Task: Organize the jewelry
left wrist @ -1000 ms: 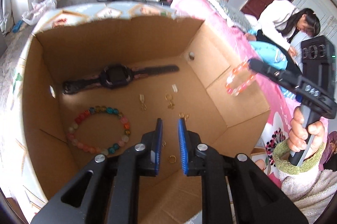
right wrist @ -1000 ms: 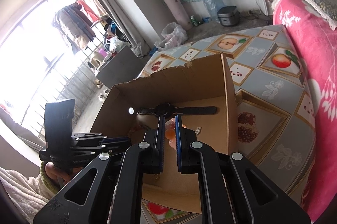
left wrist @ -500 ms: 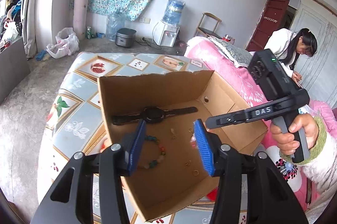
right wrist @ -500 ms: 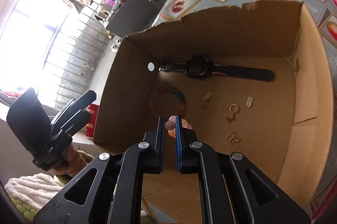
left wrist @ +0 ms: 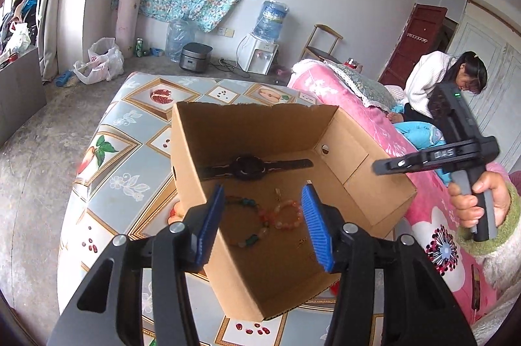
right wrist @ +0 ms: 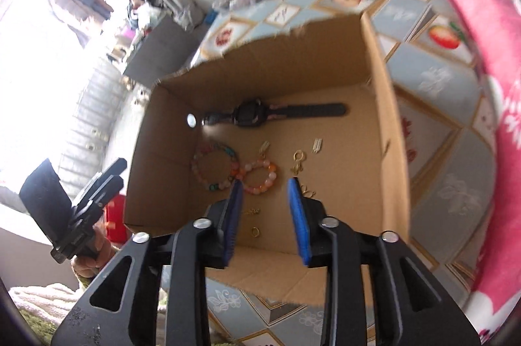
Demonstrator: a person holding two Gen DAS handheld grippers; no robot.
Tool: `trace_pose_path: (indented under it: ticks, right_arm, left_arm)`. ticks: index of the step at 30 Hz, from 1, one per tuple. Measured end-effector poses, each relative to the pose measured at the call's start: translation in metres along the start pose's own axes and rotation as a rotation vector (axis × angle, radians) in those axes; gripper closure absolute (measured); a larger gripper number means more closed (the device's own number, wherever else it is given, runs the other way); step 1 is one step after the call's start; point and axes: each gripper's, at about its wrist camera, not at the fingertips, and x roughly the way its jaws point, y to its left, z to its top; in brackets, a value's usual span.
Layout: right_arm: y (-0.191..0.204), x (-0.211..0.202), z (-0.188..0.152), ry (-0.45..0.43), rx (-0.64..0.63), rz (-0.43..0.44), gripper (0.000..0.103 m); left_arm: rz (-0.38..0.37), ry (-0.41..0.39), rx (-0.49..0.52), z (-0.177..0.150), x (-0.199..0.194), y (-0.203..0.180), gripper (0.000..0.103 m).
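dropped orange bracelet (right wrist: 260,177) in box (right wrist: 384,105), beyond opening right gripper (right wrist: 264,217)

both wrist views angled down into one cardboard box (left wrist: 254,131)

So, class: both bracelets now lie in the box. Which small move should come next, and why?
Probably lift the right gripper up out of the cardboard box. Its jaws are opening with nothing between them, and the orange bracelet lies on the floor beside the multicoloured bracelet.
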Motion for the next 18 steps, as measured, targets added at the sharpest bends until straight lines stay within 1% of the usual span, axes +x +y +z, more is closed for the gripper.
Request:
trace_pose_path:
  ticks: [2, 4, 6, 8, 9, 10, 12, 14, 15, 17, 18]
  right_arm:
    - [0.002, -0.02, -0.008, -0.09, -0.017, -0.024, 0.065]
    - [0.002, -0.04, -0.015, -0.178, -0.041, -0.074, 0.057]
    - [-0.003, -0.056, -0.023, -0.261, -0.044, -0.159, 0.052]
    - [-0.015, -0.062, -0.027, -0.303, -0.012, -0.213, 0.047]
    - [-0.021, -0.06, -0.029, -0.312, 0.011, -0.214, 0.044]
    - [-0.033, -0.059, -0.032, -0.317, 0.057, -0.197, 0.043]
    - [-0.052, -0.05, -0.036, -0.293, 0.126, -0.154, 0.043]
    - [-0.071, -0.036, -0.04, -0.241, 0.196, -0.082, 0.043]
    - [-0.072, -0.028, -0.041, -0.224, 0.213, -0.051, 0.043]
    - [-0.077, -0.018, -0.046, -0.185, 0.239, 0.037, 0.042]
    - [-0.076, -0.019, -0.048, -0.194, 0.236, 0.029, 0.042]
  left_arm:
    - [0.012, 0.003, 0.004, -0.002, -0.001, -0.001, 0.048]
    - [0.016, 0.008, -0.003, -0.005, -0.003, -0.002, 0.047]
    - [0.02, 0.018, -0.013, -0.01, -0.005, -0.001, 0.045]
    - [0.023, 0.037, -0.047, -0.016, -0.005, 0.0, 0.043]
    - [0.022, 0.043, -0.065, -0.019, -0.005, 0.002, 0.042]
    - [0.015, 0.049, -0.091, -0.023, -0.006, 0.003, 0.041]
    - [-0.009, 0.062, -0.146, -0.028, -0.005, 0.008, 0.039]
    - [-0.035, 0.085, -0.191, -0.032, 0.001, 0.013, 0.038]
    - [-0.046, 0.101, -0.214, -0.034, 0.006, 0.015, 0.038]
    - [-0.057, 0.124, -0.247, -0.036, 0.013, 0.018, 0.038]
    - [-0.054, 0.124, -0.254, -0.036, 0.014, 0.018, 0.038]
